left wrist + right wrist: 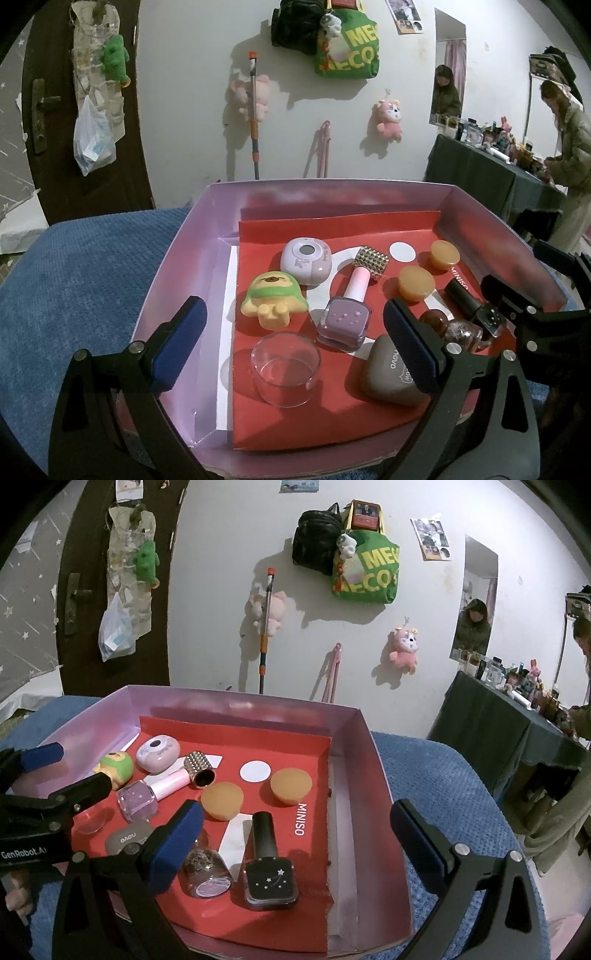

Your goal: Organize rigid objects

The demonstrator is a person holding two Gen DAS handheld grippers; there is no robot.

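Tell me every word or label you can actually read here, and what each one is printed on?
"MINISO": on the red card lining the box.
"novo", seen upside down: on the grey heart-shaped case.
"GenRobot.AI", last letter cut off: on the left gripper body.
"ME" over "ECO", partly hidden: on the green bag hanging on the wall.
Prints on the wall photos and on the bottles on the far table: too small to read.

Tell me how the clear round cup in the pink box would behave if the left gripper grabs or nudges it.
The clear cup looks like thin, rigid, glossy plastic, so it is probably light and may slip between the pads. Standing upright, wide and low, on the flat red liner, it would likely slide rather than tip. Knocked onto its side, its round wall could roll.
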